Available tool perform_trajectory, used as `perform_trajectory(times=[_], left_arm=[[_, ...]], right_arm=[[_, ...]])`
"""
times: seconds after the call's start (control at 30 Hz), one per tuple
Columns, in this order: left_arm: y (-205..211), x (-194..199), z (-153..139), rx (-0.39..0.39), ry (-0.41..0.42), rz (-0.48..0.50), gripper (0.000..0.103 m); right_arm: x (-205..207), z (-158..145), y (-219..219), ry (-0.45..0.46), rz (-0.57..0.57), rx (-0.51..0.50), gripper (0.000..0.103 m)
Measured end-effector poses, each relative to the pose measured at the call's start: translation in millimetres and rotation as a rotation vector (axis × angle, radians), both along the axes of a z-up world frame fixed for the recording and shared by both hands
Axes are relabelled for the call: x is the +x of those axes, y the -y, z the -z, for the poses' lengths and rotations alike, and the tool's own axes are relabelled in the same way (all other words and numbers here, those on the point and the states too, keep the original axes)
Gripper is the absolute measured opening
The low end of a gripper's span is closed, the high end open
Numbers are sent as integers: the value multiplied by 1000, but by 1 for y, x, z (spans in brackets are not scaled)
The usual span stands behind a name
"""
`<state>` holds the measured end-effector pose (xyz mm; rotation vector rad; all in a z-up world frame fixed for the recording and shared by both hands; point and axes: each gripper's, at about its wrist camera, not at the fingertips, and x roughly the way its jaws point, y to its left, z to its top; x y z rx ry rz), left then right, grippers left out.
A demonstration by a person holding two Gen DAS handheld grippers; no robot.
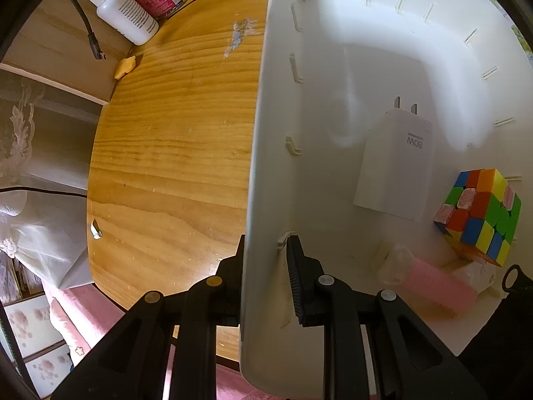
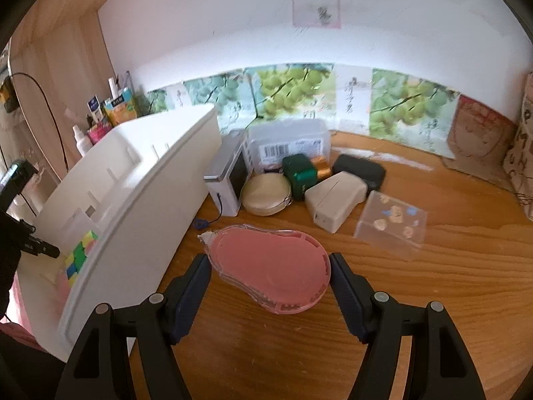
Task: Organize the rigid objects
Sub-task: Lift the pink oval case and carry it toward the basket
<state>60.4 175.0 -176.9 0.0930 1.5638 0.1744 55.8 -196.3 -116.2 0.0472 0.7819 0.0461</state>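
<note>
My left gripper [image 1: 265, 266] is shut on the wall of the white storage bin [image 1: 263, 153], one finger outside, one inside. In the bin lie a white 80W charger [image 1: 393, 173], a colour cube [image 1: 479, 220] and a pink-handled item [image 1: 433, 283]. My right gripper [image 2: 269, 280] straddles a pink correction-tape dispenser [image 2: 269, 266] just above the wooden desk [image 2: 433, 283], right of the bin [image 2: 140, 206]. Its pads touch the dispenser's sides. The cube also shows in the right wrist view [image 2: 80, 256].
Behind the dispenser stand a silver camera [image 2: 230, 173], a round tan case [image 2: 266, 193], a green box [image 2: 299, 173], a beige adapter [image 2: 333, 200], a black case [image 2: 359, 170], two clear boxes [image 2: 389, 223]. A white bottle [image 1: 123, 13] lies at the desk's far left.
</note>
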Motion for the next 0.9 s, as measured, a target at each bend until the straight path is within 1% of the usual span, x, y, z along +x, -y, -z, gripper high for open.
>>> perform_trajectory(times=[0.2,0.37,0.6,0.9], left_arm=[[2,0,-3,-1,7,8,24],[4,-1,-7,-2,14,14,24],[5,-2,-13,-4,22,22,24],[8,-1,-20,-6,27,24,24]], right_arm=[[-8,-21,-4,50,-1,-11,72],[-12,-43,-15,100,-33,-14,72],[-13,-70,-35,161,-104,-25,72],[-7,-86,-69,185,-230,-21,72]])
